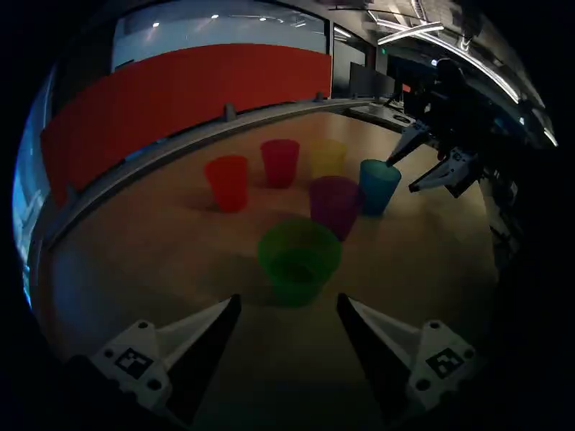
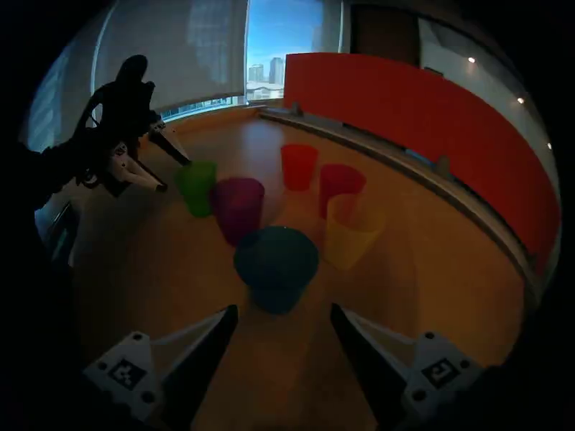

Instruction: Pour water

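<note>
- table (image 1: 144, 244): wood-look top, smooth, low sheen, soft reflections under the cups
- green cup (image 1: 298, 258), purple cup (image 1: 335, 205), blue cup (image 2: 277, 264), yellow cup (image 2: 350, 235): coloured plastic, smooth walls, semi-translucent, slight gloss
- left gripper (image 1: 287, 297), right gripper (image 2: 282, 308): fingers hard white plastic, matt; inner faces black, matt
- red panel (image 1: 180, 93): matt, even surface; material can't tell

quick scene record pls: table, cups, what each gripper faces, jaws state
surface: wooden table
cups: six, upright: green plastic cup, purple plastic cup, teal plastic cup, yellow plastic cup, red plastic cup, orange plastic cup
left gripper: jaws open, faces green plastic cup, holds nothing
right gripper: jaws open, faces teal plastic cup, holds nothing
cup contents: too dim to tell
</note>
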The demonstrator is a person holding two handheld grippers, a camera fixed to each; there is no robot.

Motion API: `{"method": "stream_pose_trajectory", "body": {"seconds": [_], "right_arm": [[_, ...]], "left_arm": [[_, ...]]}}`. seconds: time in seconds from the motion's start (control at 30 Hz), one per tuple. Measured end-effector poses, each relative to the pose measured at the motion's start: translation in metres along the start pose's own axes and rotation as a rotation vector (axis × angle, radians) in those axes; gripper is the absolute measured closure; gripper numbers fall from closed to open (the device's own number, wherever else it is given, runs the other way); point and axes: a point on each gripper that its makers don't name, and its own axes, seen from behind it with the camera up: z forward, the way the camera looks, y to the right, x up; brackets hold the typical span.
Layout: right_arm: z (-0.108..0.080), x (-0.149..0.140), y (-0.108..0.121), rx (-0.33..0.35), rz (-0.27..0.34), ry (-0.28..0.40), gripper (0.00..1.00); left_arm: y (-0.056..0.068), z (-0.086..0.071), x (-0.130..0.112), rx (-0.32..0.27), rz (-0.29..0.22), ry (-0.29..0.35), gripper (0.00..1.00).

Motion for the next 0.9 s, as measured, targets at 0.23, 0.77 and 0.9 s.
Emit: {"method": "stream_pose_trajectory", "body": {"seconds": [0.23,0.77,0.9], "right_arm": [[-0.023,-0.005,0.0,-0.034,0.017,0.022,0.0],[-0.049,0.018,0.002,-0.11,0.074,0.144,0.0],[-0.056,0.034,0.009,-0.154,0.095,0.201,0.0]], "left_arm": [[-0.005,-0.022,0.002,0.046,-0.023,0.036,0.0],[-0.019,-0.063,0.026,0.176,-0.067,0.201,0.0],[-0.028,-0.076,0.039,0.226,-0.072,0.273,0.0]]}}
